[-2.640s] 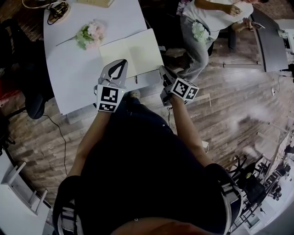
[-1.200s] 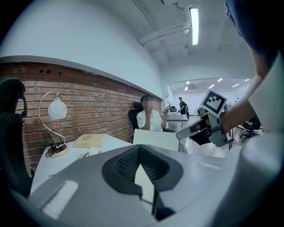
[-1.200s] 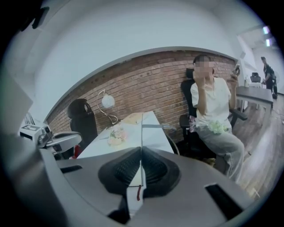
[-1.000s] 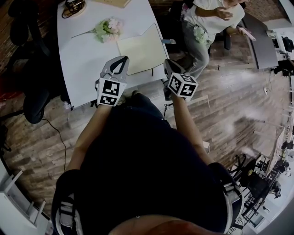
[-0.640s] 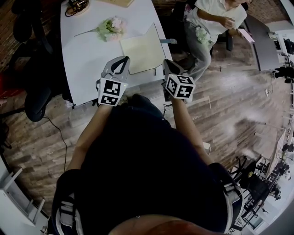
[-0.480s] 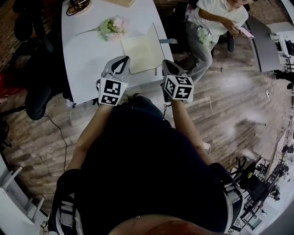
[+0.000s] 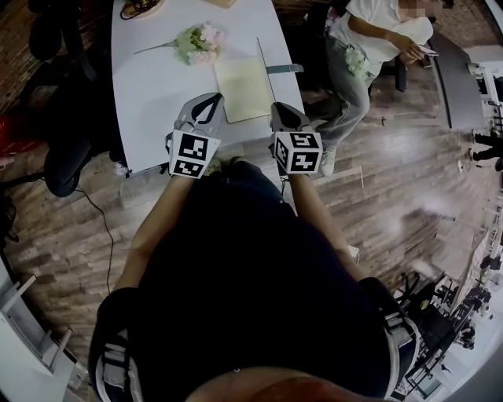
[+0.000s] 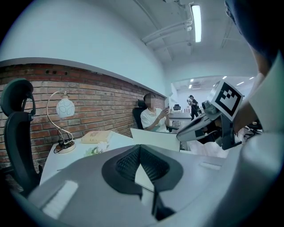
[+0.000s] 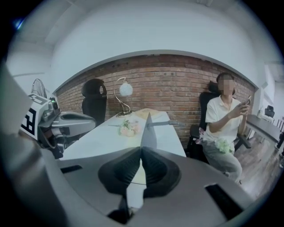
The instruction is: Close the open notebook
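Observation:
The notebook lies open on the white table (image 7: 157, 86), with its cream left page (image 7: 242, 88) flat. Its right cover (image 7: 262, 67) stands on edge, nearly upright. My right gripper (image 7: 277, 110) is shut on that cover's near corner. In the right gripper view the cover (image 9: 149, 128) rises as a thin sheet straight out of the closed right gripper (image 9: 142, 148). My left gripper (image 7: 211, 99) is shut and hangs over the table's near edge, just left of the notebook, with nothing seen in it. The left gripper view shows its closed tips (image 8: 140, 147) and the raised cover (image 8: 155, 138) beyond.
A bunch of pale flowers (image 7: 198, 41) lies behind the notebook, and a lamp base (image 7: 140, 6) sits at the far edge. A person (image 7: 369, 39) sits to the table's right. A black chair (image 7: 63, 157) stands on the left. A grey bar (image 7: 283, 68) juts from the table's right edge.
The right cover has swung up from flat through tilted to nearly upright. My right gripper has shifted left and rolled with it. The left gripper has stayed put.

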`<act>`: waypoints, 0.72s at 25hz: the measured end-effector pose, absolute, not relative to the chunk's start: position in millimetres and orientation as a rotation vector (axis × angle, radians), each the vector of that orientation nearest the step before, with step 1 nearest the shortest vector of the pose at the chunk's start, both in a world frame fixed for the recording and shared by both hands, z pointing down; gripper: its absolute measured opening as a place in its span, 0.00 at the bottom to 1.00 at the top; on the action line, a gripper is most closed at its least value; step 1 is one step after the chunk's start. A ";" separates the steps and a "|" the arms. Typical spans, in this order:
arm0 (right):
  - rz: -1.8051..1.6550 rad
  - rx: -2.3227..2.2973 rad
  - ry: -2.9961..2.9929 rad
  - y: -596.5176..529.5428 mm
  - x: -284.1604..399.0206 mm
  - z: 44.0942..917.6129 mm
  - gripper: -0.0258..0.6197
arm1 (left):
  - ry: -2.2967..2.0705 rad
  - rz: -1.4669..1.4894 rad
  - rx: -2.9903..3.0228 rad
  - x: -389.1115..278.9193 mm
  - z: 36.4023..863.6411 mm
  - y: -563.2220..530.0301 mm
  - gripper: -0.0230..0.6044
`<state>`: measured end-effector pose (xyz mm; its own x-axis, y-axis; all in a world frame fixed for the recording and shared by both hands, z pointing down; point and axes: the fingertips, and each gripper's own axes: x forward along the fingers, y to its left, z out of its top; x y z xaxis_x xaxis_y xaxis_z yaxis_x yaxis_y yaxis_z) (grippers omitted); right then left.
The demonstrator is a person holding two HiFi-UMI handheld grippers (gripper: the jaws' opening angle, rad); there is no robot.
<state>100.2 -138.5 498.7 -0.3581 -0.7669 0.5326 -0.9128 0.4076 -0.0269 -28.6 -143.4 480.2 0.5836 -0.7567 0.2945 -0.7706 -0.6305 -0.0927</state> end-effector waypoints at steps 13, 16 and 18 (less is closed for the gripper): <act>0.371 1.354 -2.222 -135.9 73.9 508.6 0.07 | -1.373 0.501 2.712 -45.7 489.1 -141.4 0.05; 0.357 1.347 -2.228 -135.4 70.5 510.3 0.07 | -1.379 0.507 2.705 -48.7 489.8 -139.2 0.05; 0.344 1.334 -2.228 -134.6 67.5 512.1 0.07 | -1.385 0.511 2.700 -50.7 491.0 -138.0 0.05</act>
